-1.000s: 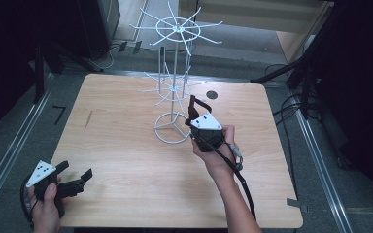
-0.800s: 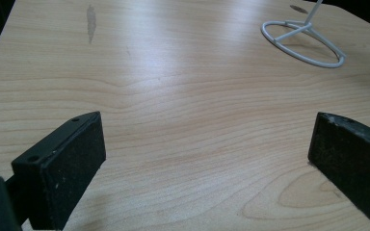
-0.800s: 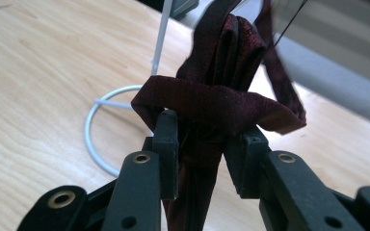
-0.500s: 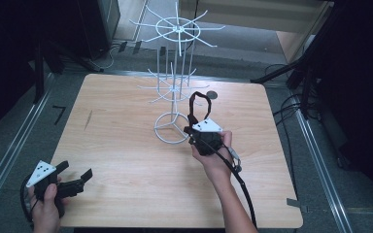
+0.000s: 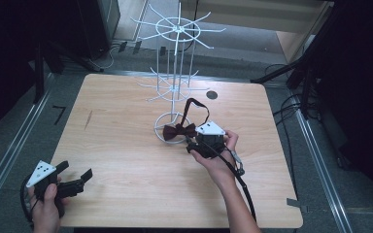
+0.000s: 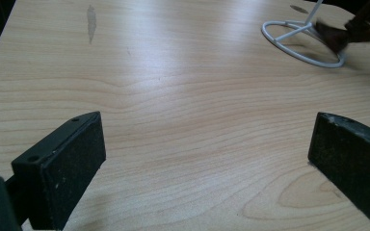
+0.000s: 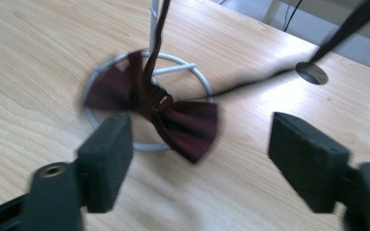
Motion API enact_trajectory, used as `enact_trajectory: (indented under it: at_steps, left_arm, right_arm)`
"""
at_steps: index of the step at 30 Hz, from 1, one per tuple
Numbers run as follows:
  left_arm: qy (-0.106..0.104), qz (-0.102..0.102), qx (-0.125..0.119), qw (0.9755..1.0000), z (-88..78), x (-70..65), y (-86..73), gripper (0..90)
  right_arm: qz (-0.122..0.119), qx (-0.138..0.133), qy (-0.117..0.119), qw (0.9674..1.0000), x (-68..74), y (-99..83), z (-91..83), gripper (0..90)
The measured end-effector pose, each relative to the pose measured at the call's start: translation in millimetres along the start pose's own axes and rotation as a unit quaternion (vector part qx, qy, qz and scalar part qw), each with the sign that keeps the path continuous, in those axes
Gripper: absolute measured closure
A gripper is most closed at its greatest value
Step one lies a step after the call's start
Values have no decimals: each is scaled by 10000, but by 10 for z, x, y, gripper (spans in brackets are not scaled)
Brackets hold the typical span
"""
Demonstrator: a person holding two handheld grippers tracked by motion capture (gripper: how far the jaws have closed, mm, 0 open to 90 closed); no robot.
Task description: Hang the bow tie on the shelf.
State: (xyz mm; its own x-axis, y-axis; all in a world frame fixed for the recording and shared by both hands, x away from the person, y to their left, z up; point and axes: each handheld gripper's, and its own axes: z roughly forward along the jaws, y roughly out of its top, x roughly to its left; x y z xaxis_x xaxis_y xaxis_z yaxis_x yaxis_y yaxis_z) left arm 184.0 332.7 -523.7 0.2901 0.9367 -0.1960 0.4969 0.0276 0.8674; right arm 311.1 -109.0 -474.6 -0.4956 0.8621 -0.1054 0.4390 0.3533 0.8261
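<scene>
A dark red fabric bow tie (image 7: 166, 115) with a black strap lies across the ring base of a white wire rack (image 5: 174, 92). The right gripper (image 7: 200, 159), its jaws just opened, stands clear of it. The left gripper (image 6: 207, 159) rests apart, jaws wide.

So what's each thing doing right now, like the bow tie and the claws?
Bow tie: lying on the rack's base ring, strap looped up, not gripped.
Right claw: jaws have just been opening, wide apart, bow tie just ahead of them.
Left claw: open, nothing between its jaws, low over the table.
Rack: upright, hooks bare.
</scene>
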Motion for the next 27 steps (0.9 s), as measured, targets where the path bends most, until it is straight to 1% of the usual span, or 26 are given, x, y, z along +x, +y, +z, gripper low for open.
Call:
enact_trajectory:
  at_steps: [5, 10, 11, 12, 16, 22, 23, 25, 26, 27]
  left_arm:
    - [7, -4, -5, 10000, 3, -3, 0, 2]
    - [16, -5, -9, 10000, 3, -5, 0, 2]
    - [19, -5, -8, 10000, 4, -5, 0, 2]
    - [23, -11, -9, 10000, 4, -7, 0, 2]
    - [32, -10, 0, 10000, 3, -8, 1, 2]
    - [33, -8, 0, 10000, 2, -8, 0, 2]
    - [35, -8, -1, 10000, 2, -8, 0, 2]
    - [37, -3, 1, 10000, 1, -7, 0, 2]
    - [37, -4, 2, 10000, 1, -7, 0, 2]
    - [39, -6, 1, 10000, 1, -7, 0, 2]
  right_arm:
    - [72, 39, 60, 9999, -70, -87, -87, 161]
    - [159, 76, 24, 9998, -179, -223, -180, 154]
    - [207, 101, -6, 9997, -233, -284, -222, 154]
    - [207, 101, -6, 9997, -233, -284, -222, 154]
    - [268, 130, -46, 9995, -338, -408, -310, 148]
    - [449, 149, -126, 9988, -502, -599, -448, 144]
    - [534, 144, -112, 9984, -555, -661, -486, 143]
    - [574, 150, -113, 9982, -579, -692, -505, 142]
    - [623, 155, -112, 9979, -622, -751, -539, 141]
    - [623, 155, -112, 9979, -622, -751, -539, 141]
